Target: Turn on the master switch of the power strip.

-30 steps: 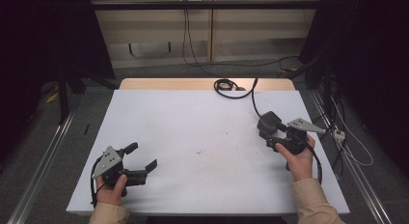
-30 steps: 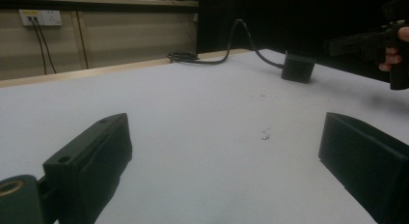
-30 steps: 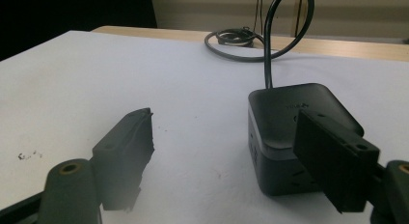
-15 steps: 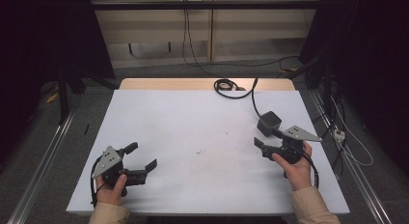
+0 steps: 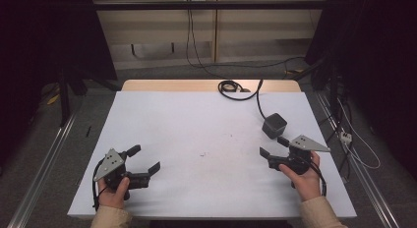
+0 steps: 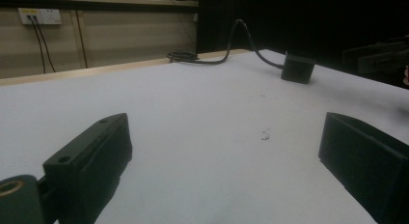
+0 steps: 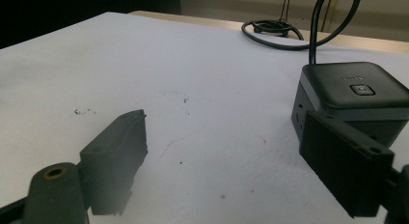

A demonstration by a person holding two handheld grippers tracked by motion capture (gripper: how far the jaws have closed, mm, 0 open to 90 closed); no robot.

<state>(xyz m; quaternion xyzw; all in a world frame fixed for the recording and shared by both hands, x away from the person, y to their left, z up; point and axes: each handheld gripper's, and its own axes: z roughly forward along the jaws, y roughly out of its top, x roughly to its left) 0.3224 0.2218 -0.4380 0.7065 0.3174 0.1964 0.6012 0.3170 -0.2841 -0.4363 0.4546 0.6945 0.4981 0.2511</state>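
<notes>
The right gripper had its jaws spread wide with nothing between them, and they had just been opening a little further. One right fingertip stood in front of the near lower corner of the black power cube; whether it touched the casing I could not tell, but the cube was not clamped. To my eye the person's right hand sat just short of the cube because the box was the thing being reached for, or had just been let go; which of the two I could not say.

The cube stood flat just beyond the right jaws, button side up, its black cord running away from them to a loose coil at the far edge of the white table.

Well apart from all that, across the table from the cube, the left gripper rested low by the near edge, held by the left hand. Its jaws were also spread wide and held nothing; a left fingertip hung just above bare table. It looked parked there, probably waiting to steady the cube or cord once needed. From it, the cube lay far ahead.
</notes>
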